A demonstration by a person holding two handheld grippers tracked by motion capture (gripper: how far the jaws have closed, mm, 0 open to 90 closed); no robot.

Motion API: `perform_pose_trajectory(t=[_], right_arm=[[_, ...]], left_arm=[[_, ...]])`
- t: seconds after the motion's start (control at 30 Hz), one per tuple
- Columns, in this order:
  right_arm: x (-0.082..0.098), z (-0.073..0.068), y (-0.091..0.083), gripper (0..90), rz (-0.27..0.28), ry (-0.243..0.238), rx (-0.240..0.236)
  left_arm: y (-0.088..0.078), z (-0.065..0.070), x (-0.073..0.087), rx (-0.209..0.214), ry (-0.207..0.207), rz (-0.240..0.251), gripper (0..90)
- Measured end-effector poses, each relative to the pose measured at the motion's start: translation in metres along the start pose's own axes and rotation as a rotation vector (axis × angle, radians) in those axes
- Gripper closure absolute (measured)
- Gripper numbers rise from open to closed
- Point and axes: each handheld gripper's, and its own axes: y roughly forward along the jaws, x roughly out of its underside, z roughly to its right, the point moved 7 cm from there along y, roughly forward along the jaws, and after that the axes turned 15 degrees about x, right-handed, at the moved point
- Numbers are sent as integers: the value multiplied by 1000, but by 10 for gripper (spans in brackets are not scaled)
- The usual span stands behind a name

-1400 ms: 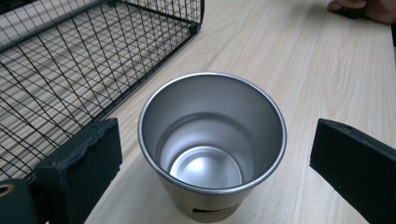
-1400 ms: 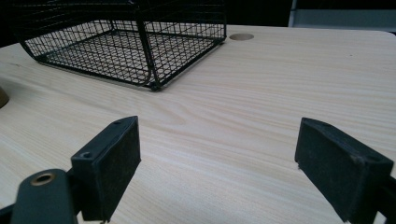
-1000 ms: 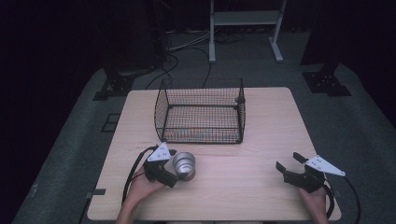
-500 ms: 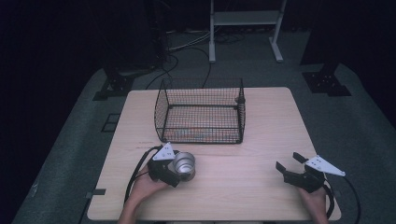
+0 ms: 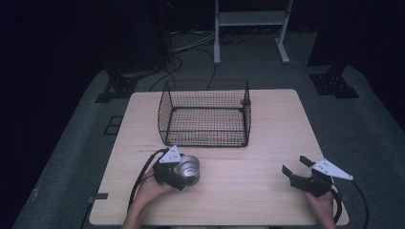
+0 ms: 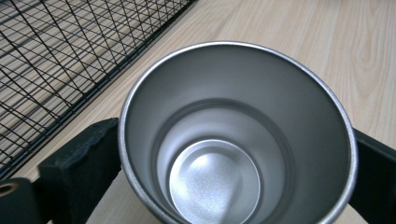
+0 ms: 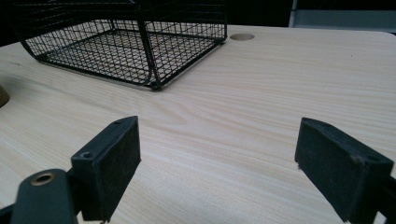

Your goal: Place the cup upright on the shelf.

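Observation:
A shiny metal cup (image 5: 186,165) stands upright on the wooden table (image 5: 248,191) near the front left, its mouth open upward. My left gripper (image 5: 190,172) reaches around it from the left. In the left gripper view the cup (image 6: 215,186) sits between the two black pads (image 6: 79,163), which touch its wall on both sides. These jaws have just been closing on the cup. My right gripper (image 5: 295,165) rests at the front right, and the right gripper view shows it (image 7: 219,140) open wide over bare wood.
A black wire basket (image 5: 206,85) stands at the table's middle back, just beyond the cup; its mesh wall (image 6: 56,56) is close on the left gripper's far side, and its corner (image 7: 152,70) lies ahead of the right gripper. A round hole (image 7: 242,36) marks the tabletop.
The left gripper has edged a little to the right, so that its jaws now flank the cup closely. The cup and the right gripper have stayed in place.

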Motion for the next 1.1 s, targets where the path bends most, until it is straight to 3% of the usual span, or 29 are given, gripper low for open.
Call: perform_pose_trajectory(t=[0.37,0.57,0.8,1.1], right_arm=[[0,0,0,135,-1,2,0],[0,0,0,135,-2,2,-1],[0,0,0,135,-1,3,-1],[0,0,0,135,-1,2,-1]], left_arm=[[1,2,0,28,25,5,155],[1,2,0,29,30,3,165],[-2,2,-4,35,26,34,173],[-11,7,-23,53,55,50,175]])
